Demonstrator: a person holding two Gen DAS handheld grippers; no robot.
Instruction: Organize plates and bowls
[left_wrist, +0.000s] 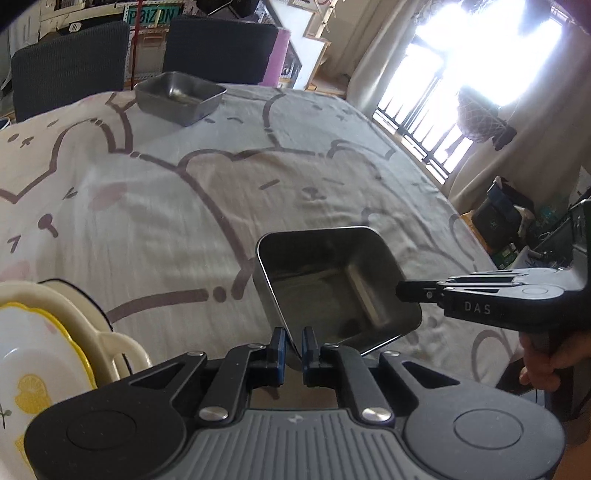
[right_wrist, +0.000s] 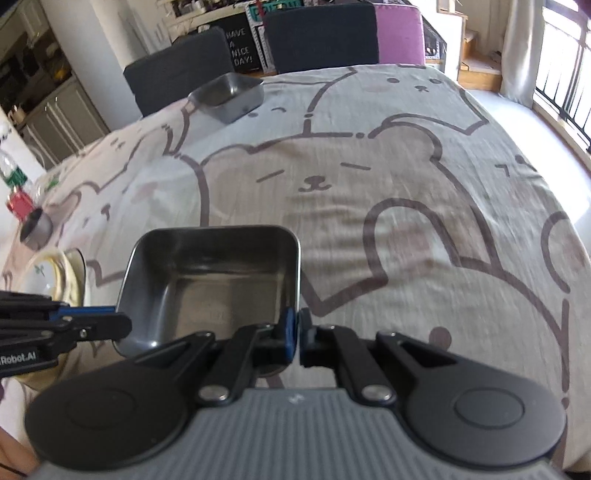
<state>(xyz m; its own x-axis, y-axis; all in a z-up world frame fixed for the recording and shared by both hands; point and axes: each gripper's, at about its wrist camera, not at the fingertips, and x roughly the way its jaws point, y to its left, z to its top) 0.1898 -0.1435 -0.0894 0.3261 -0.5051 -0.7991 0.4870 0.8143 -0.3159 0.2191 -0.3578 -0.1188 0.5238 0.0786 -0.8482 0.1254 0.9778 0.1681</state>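
Left wrist view: the left gripper (left_wrist: 293, 341) pinches the near rim of a steel tray (left_wrist: 332, 284); the right gripper (left_wrist: 404, 291) clamps its right wall. A plate (left_wrist: 33, 369) is cut off at left. Right wrist view: blurred cloth on the worktop (right_wrist: 406, 184) lies open toward a second tray (right_wrist: 227, 96).

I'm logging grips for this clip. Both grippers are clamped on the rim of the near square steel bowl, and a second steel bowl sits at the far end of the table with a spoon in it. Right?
Not quite. The far steel bowl is empty: the right wrist view shows no spoon. The left gripper and right gripper do clamp the near steel bowl's rim.
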